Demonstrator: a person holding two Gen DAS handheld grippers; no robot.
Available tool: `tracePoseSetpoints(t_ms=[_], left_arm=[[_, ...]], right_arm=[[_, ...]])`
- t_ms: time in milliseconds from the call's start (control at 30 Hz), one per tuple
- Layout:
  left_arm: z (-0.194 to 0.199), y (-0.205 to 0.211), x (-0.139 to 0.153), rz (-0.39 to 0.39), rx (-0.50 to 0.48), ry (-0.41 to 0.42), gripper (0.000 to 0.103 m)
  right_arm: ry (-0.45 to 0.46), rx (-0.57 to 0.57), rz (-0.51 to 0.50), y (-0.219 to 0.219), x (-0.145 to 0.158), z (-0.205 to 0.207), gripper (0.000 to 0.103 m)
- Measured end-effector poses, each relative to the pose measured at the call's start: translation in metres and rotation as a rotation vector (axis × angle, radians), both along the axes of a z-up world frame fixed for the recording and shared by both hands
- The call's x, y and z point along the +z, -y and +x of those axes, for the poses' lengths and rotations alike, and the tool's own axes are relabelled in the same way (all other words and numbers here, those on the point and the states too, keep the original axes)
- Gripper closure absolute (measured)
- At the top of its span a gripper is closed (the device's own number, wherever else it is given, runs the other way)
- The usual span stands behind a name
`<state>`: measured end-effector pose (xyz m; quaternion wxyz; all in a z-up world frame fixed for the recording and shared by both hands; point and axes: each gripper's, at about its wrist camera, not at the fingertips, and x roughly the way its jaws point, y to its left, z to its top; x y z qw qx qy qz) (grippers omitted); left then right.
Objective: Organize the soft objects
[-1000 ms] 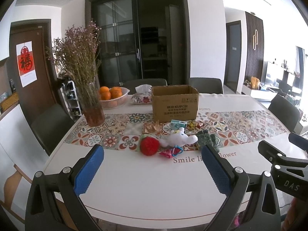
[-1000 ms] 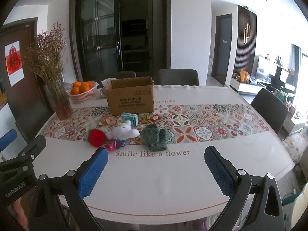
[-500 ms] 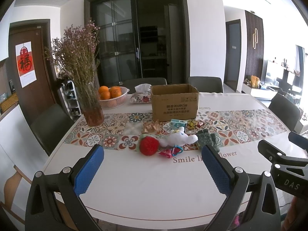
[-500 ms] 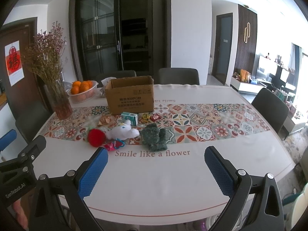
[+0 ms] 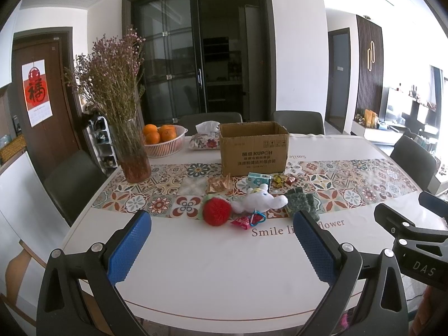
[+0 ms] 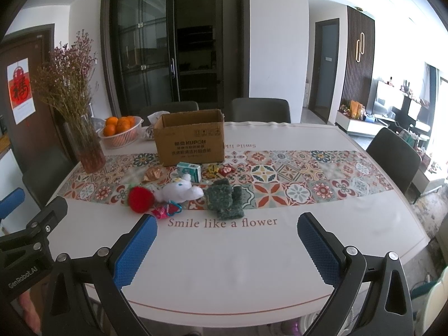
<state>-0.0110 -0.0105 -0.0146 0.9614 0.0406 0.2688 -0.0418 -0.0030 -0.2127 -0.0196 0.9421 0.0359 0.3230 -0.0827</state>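
A red knitted ball (image 5: 216,211) (image 6: 140,198), a white plush toy (image 5: 259,201) (image 6: 180,191) and a dark green knitted piece (image 5: 301,201) (image 6: 224,198) lie in a row on the patterned runner. Behind them stands an open cardboard box (image 5: 253,147) (image 6: 190,140). My left gripper (image 5: 222,245) is open near the front table edge, well short of the toys, with nothing between its fingers. My right gripper (image 6: 226,245) is open too, empty, in front of the green piece. Each gripper shows at the edge of the other's view.
A small teal carton (image 6: 189,171), wrapped sweets (image 6: 219,170), a gold wrapper (image 5: 219,184) and a pink-and-blue keyring (image 6: 167,210) lie among the toys. A vase of dried flowers (image 5: 131,154), an orange basket (image 5: 164,140) and a tissue pack (image 5: 204,139) stand at back left. Chairs ring the table.
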Motion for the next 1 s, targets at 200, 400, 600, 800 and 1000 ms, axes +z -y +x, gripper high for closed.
tracePoseSetpoints(t_ms=[200, 400, 600, 800, 1000], left_arm=[[0.001, -0.001, 0.001, 0.002, -0.001, -0.001, 0.0], [0.004, -0.001, -0.001, 0.002, -0.006, -0.005, 0.0], [0.019, 0.0, -0.004, 0.002, -0.023, -0.033, 0.0], [0.043, 0.003, -0.011, 0.001, -0.05, -0.074, 0.0], [0.08, 0.005, -0.018, -0.001, -0.09, -0.12, 0.0]], right_arm=[[-0.003, 0.001, 0.0, 0.0, -0.001, 0.001, 0.001], [-0.015, 0.0, 0.004, -0.003, -0.004, 0.008, 0.001], [-0.044, -0.012, 0.018, -0.001, -0.011, 0.024, 0.001], [-0.075, -0.038, 0.031, 0.002, -0.017, 0.047, 0.001], [-0.111, -0.074, 0.053, 0.004, -0.025, 0.081, 0.001]])
